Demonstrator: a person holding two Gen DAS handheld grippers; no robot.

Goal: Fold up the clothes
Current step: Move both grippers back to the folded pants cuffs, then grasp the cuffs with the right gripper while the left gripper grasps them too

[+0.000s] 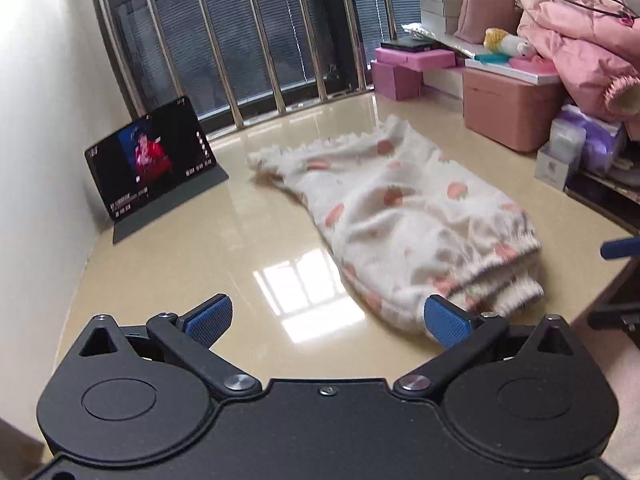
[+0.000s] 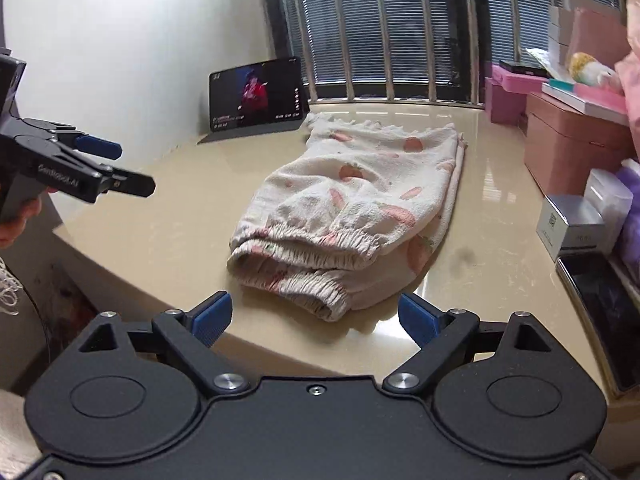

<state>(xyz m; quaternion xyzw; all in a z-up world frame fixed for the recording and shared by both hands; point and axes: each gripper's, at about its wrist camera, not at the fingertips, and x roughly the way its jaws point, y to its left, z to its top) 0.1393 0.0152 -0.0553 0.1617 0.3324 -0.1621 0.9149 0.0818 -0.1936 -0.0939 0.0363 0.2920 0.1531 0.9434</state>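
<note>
A white fleece garment with a pink strawberry print [image 1: 404, 216] lies folded over on the glossy beige tabletop [image 1: 200, 264]; its elastic cuffs point toward me. It also shows in the right wrist view [image 2: 352, 208]. My left gripper [image 1: 328, 320] is open and empty, above the table just left of the cuffs; its right pad is near the cloth's near edge. It also shows at the left of the right wrist view [image 2: 116, 164]. My right gripper [image 2: 316, 318] is open and empty, just in front of the cuffs at the table's near edge.
A tablet [image 1: 154, 162] playing a video leans against the white wall at the back left. Pink storage boxes [image 1: 508, 112], pink bedding [image 1: 580, 32], small white boxes [image 2: 572, 220] and a dark phone [image 2: 604, 300] crowd the right side. Window bars [image 1: 280, 40] stand behind.
</note>
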